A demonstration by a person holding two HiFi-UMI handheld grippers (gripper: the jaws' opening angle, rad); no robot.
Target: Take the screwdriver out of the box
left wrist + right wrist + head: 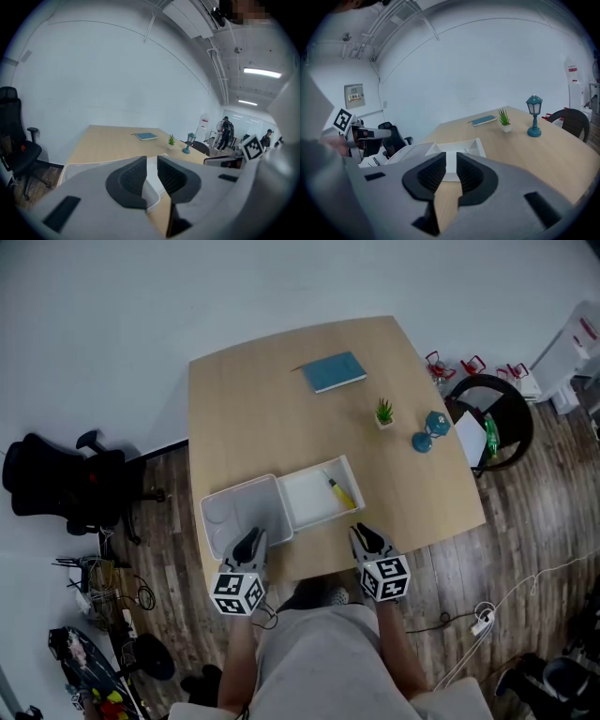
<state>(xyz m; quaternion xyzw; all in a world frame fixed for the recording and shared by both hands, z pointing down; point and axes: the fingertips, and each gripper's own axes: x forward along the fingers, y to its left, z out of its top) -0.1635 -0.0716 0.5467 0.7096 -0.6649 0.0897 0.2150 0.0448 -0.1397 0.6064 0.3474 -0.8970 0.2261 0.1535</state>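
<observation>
An open white box [302, 474] sits near the table's front edge, with its lid [234, 514] lying flat to its left. A yellow-handled screwdriver [339, 493] rests inside the box at its right side. My left gripper [249, 544] hovers over the lid's near edge, its jaws nearly together with nothing between them. The right gripper [366, 538] is just in front of the box's right corner, also closed and empty. In the right gripper view the box [474, 144] lies straight beyond the right gripper [451, 159]. The left gripper [152, 161] points across the table.
On the far half of the wooden table [272, 409] lie a blue book [333, 371], a small potted plant [384, 413] and a blue lamp [429, 432]. A black office chair [56, 486] stands left, a round dark chair [497, 418] right. People stand far off.
</observation>
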